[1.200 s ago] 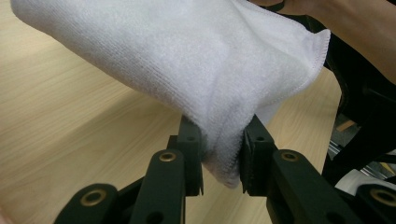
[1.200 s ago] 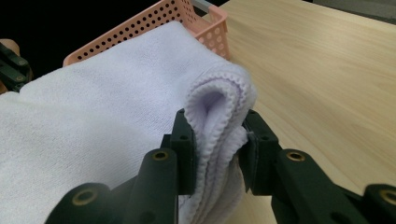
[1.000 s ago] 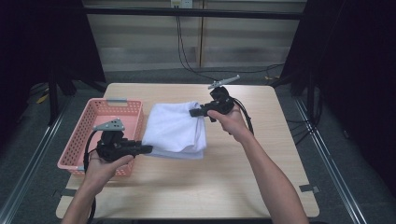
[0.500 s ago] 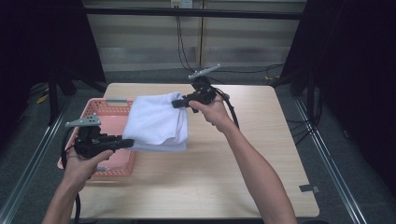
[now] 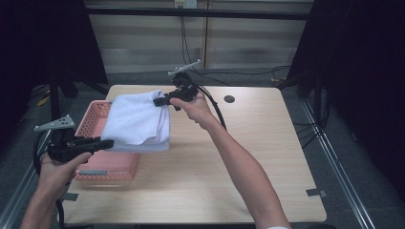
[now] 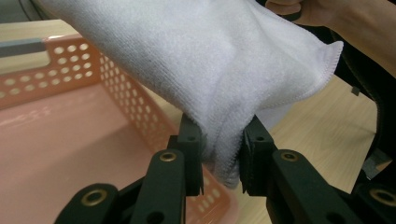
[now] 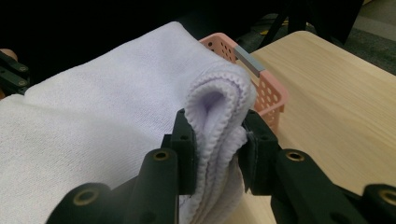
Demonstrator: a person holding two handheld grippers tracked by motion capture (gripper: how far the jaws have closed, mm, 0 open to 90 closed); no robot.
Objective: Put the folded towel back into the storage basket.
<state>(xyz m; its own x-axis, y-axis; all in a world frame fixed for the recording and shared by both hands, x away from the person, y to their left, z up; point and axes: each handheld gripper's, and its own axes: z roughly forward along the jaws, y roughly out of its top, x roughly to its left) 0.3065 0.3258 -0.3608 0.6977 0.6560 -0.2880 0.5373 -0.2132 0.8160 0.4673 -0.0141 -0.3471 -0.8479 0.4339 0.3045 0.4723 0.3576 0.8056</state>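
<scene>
Since a second ago I have carried the white towel off the middle of the surface; it now hangs partly over the pink basket, and both my hands have shifted toward the basket side. Half a second ago the towel was only just reaching the basket's rim.

The surface is a pale wooden top with a small dark round hole beyond my right arm and strips of tape near its edges. Behind it stands a light panelled wall with cables hanging down, and dark curtains close off both sides of the room.

My left hand-held gripper is held low in front of me, level, its jaws clamped on the folded near edge of the towel; in the left gripper view the cloth is pinched between the two black pads, with the basket's perforated wall just below and behind them. My right hand-held gripper is raised at the far end of the towel, the arm stretched forward and the wrist turned inward, jaws clamped on the rolled far fold. In the right gripper view the basket's corner sits just beyond that fold.
</scene>
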